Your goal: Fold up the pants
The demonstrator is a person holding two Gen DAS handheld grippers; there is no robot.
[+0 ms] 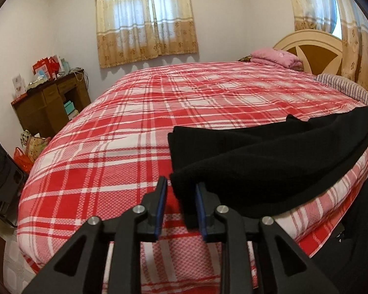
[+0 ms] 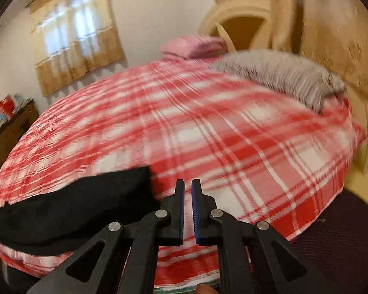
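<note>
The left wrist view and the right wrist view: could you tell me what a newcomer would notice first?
A red and white plaid bedspread fills both views. Black pants lie folded near its front edge, one corner between the open fingers of the left gripper. The right gripper stands open and empty beside them.

I'm holding the left gripper tilted downward, jaws parted; the right gripper is angling down too, jaws slightly apart, gripping nothing.
</note>
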